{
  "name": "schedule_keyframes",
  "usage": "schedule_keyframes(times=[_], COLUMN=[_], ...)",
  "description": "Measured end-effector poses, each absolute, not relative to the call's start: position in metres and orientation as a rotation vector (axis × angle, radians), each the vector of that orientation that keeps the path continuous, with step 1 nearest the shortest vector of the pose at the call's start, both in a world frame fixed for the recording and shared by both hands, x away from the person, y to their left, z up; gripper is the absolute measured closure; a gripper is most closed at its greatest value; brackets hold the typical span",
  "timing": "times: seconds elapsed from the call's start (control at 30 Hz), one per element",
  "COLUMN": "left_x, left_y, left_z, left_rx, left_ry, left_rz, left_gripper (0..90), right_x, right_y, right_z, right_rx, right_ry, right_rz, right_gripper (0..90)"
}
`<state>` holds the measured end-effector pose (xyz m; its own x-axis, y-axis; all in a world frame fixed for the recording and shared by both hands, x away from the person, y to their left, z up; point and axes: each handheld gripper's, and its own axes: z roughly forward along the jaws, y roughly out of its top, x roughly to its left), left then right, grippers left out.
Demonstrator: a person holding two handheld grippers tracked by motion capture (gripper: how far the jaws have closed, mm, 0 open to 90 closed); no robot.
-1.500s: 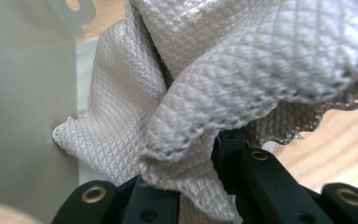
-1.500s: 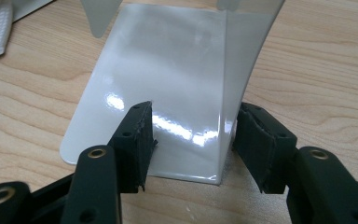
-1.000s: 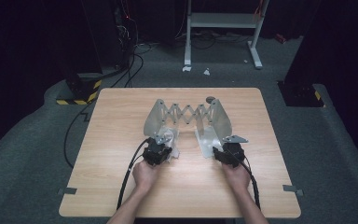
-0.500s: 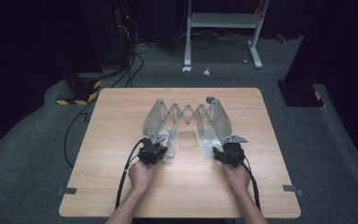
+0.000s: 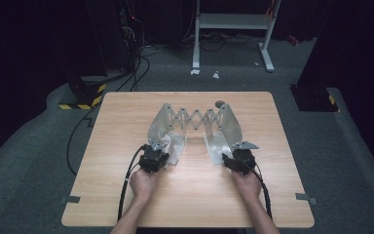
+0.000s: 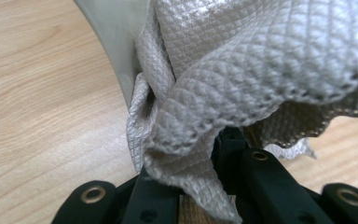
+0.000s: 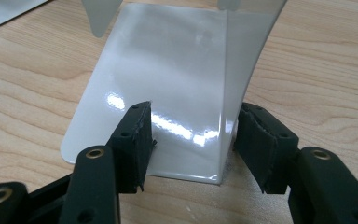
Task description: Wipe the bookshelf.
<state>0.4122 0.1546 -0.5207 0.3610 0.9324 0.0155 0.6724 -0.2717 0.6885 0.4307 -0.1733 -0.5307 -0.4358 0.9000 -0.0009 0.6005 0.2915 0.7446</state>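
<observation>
While the left claw point(image 5: 158, 155) is pinched nearly closed on a grey quilted cloth point(image 6: 242, 79) at the near left plate of the folding metal rack point(image 5: 195, 122) on the bench point(image 5: 117, 195), the right claw point(image 7: 193, 135) gapes, straddling the rack's upright right plate point(image 7: 240, 60).

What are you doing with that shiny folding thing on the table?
A person holds a gripper in each hand at a wooden table. The left gripper is shut on a grey cloth beside the left end plate of a metal folding rack. The right gripper sits at the rack's right end plate, its jaws open either side of the upright wall.
</observation>
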Motion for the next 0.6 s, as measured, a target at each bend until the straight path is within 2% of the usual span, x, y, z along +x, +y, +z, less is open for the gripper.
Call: schedule_keyframes(times=[0.6], left_x=[0.415], left_y=[0.156], left_z=[-0.521], left_rx=[2.042], left_ry=[1.396], left_rz=[0.604], left_gripper=[81.2], right_x=[0.431], right_y=[-0.173], right_z=[-0.531], right_rx=[1.328], right_ry=[2.159], right_rz=[0.964], right_gripper=[45.5])
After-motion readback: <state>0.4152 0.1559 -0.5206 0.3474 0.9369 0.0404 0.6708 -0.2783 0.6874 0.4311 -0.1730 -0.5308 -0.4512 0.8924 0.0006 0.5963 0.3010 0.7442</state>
